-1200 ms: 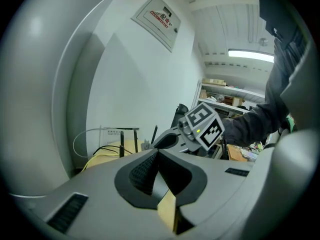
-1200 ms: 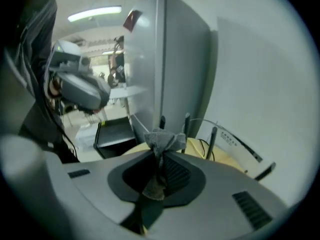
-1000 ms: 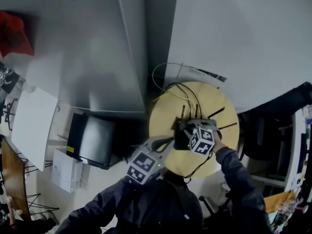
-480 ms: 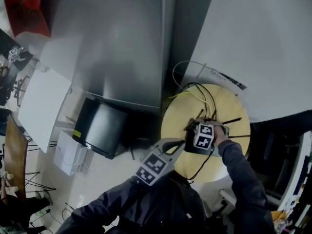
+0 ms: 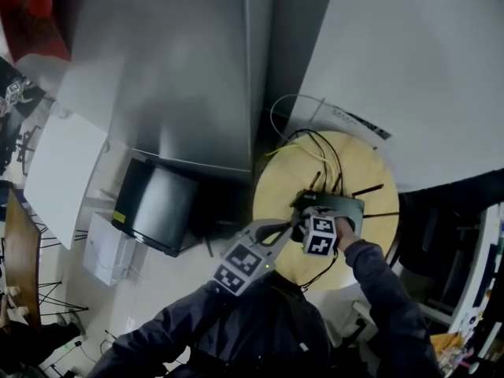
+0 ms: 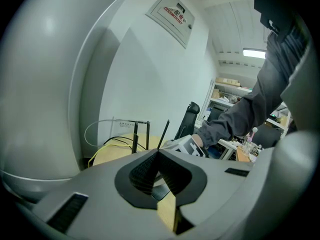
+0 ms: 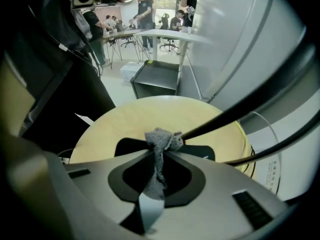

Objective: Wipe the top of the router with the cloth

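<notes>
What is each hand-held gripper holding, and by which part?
The right hand-held gripper pinches the grey cloth by a narrow fold, its bunched end poking past the jaw tips. The left hand-held gripper is shut, empty.

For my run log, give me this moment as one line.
right gripper: shut on cloth, over router top | left gripper: shut, empty, by router | router: on round table

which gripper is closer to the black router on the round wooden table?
Right. The right gripper holds the grey cloth on the black router's top; the left gripper, jaws shut, hangs beside its edge, over the round wooden table.
</notes>
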Tool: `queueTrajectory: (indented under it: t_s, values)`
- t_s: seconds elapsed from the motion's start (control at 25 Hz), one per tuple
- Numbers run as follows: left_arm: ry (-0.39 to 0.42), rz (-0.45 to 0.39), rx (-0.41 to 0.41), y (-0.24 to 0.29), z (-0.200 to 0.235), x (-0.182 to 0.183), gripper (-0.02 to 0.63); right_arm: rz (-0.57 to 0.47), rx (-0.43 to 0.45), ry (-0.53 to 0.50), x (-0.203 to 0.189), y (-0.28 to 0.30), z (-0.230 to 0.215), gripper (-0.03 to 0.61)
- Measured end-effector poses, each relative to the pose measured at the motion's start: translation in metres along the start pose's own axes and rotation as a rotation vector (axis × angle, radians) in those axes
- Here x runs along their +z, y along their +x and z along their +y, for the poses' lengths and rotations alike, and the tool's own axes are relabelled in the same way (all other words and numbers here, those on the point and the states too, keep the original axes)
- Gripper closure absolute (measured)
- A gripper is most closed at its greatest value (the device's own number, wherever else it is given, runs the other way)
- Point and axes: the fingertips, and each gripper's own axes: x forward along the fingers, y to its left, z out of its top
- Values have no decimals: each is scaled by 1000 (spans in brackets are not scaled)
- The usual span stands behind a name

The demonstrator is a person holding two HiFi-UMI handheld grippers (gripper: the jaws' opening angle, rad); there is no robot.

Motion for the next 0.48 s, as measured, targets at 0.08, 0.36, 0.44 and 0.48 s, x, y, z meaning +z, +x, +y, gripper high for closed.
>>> queueTrajectory:
  t_s: [0.08,0.36,0.44,0.48]
  values:
    - [2,1,-5,1,-1,-1,612,-18,16,2,4,-1,19,506]
    - [9,6,-24,4,-7,-2,612,-32,62,9,6,-3,66,506]
    - [9,8,-27,5,-9,-3,612,-39,59,19,6,-3,68,506]
    - [9,9,-28,6,-9,-3,612,-45,58,23,6,-4,67,506]
